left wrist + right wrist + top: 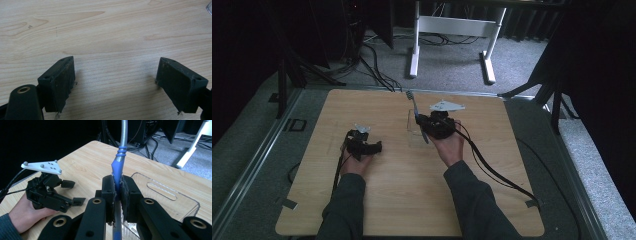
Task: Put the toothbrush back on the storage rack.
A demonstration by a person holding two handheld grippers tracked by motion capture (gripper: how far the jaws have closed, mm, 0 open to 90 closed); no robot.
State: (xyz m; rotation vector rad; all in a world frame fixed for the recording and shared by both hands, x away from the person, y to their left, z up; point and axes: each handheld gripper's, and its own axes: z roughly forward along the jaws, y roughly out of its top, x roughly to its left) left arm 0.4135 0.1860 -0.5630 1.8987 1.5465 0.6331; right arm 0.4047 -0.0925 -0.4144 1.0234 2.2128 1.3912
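My right gripper (426, 126) is shut on a toothbrush (413, 102) with a blue handle and a grey neck. It holds the toothbrush up, with the head pointing to the far side of the table. In the right gripper view the pads (108, 188) press on the blue handle of the toothbrush (119, 157). A clear plastic holder (411, 127) stands on the wood just under and beside that gripper; it has a slot in its top (160, 191). My left gripper (371, 142) rests on the table to the left, open, with bare wood between its fingertips (62, 82).
The wooden tabletop (412, 200) has rounded corners and a metal frame around it. Black cables trail from both grippers, the right one toward the table's right edge (502, 177). Beyond the far edge are white desk legs (414, 45), floor cables and black stands.
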